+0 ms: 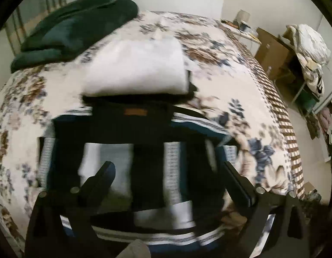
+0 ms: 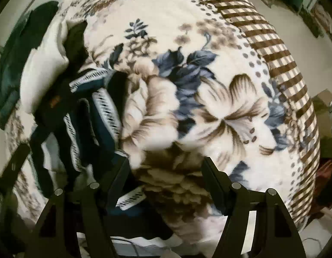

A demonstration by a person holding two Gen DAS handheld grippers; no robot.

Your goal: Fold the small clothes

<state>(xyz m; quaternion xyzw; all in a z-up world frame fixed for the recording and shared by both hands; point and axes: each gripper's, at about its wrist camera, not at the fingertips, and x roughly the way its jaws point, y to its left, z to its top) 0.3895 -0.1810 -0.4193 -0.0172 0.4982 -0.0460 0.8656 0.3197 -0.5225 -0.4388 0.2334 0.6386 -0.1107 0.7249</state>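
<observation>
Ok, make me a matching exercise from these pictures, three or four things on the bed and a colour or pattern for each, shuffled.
Things:
1. folded cloth
2. bundle near the headboard
3. garment under the left tongs
4. blanket's edge band

Looks:
A. brown and cream checks
B. dark green
C. plain white
D. navy and black with white stripes

Pairs: 1-C, 2-B, 3-D, 4-A

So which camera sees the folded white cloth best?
The left wrist view. The folded white cloth lies there near the middle, whole and facing the camera, though blurred. In the right wrist view it is squeezed at the left edge, partly hidden by dark clothes.
</observation>
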